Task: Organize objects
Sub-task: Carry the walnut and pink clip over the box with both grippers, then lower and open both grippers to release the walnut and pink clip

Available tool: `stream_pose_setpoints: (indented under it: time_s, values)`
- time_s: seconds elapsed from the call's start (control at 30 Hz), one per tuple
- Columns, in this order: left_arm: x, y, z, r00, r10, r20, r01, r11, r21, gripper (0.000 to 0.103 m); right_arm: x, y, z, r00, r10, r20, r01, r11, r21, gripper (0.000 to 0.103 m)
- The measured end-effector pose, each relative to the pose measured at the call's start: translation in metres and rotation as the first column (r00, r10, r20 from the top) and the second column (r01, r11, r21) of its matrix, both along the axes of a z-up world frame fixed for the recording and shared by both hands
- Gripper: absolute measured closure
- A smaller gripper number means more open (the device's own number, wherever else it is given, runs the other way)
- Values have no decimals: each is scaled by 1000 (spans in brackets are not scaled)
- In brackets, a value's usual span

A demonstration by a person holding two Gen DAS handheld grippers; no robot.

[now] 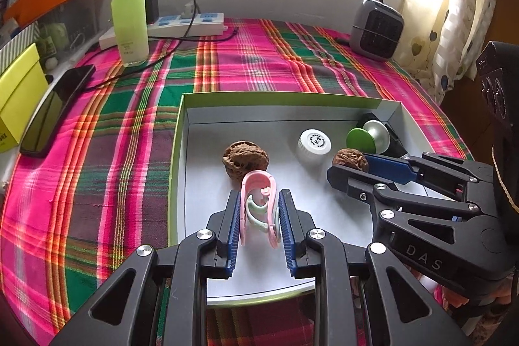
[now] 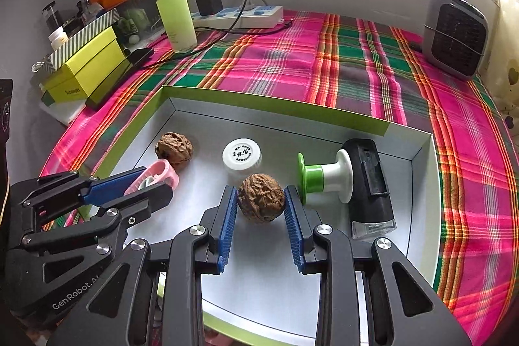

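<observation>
A shallow white box with a green rim (image 1: pixel 176 148) (image 2: pixel 324 114) lies on the plaid cloth. My left gripper (image 1: pixel 259 209) (image 2: pixel 152 180) is shut on a pink clip (image 1: pixel 258 193) (image 2: pixel 160 172) with a pale green inner part, over the box's near left. My right gripper (image 2: pixel 261 200) (image 1: pixel 352 166) is shut on a brown walnut (image 2: pixel 261 197) (image 1: pixel 349 158) over the box floor. A second walnut (image 1: pixel 245 158) (image 2: pixel 174 148) rests in the box just beyond the clip. A white bottle cap (image 1: pixel 314 144) (image 2: pixel 242 155), a green and white stamp (image 1: pixel 366 137) (image 2: pixel 324 177) and a black device (image 2: pixel 369 184) (image 1: pixel 394 138) also lie inside.
A green bottle (image 1: pixel 129 18) (image 2: pixel 175 12) and a white power strip (image 1: pixel 181 25) (image 2: pixel 246 15) with a black charger stand at the back. A dark phone (image 1: pixel 55 115) lies left. A grey heater (image 1: pixel 376 28) (image 2: pixel 454 34) sits back right. Yellow-green boxes (image 2: pixel 84 73) line the left edge.
</observation>
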State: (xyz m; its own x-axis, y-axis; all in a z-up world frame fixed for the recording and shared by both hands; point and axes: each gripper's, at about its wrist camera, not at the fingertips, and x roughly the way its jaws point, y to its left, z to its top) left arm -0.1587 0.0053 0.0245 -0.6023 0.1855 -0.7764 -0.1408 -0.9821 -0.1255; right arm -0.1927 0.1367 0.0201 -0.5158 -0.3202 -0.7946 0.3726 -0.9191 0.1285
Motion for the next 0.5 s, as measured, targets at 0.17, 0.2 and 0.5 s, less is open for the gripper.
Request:
stream_pose_setpoints:
  time_s: [0.17,0.2,0.5]
  values:
    - [-7,2,0,1000,5,3,-5,1000,-5,82,-6,0,-2,1000,1,2,-1,1000,3,72]
    - [-9,2,0,1000,5,2,-5,1000,-9,82,-7,0,-2,1000,2,0,-2,1000,4,72]
    - [-12,3,0,1000,7,1,-7,1000,-26,81,-8,0,-3,1000,7,-18,-7,1000,3,72]
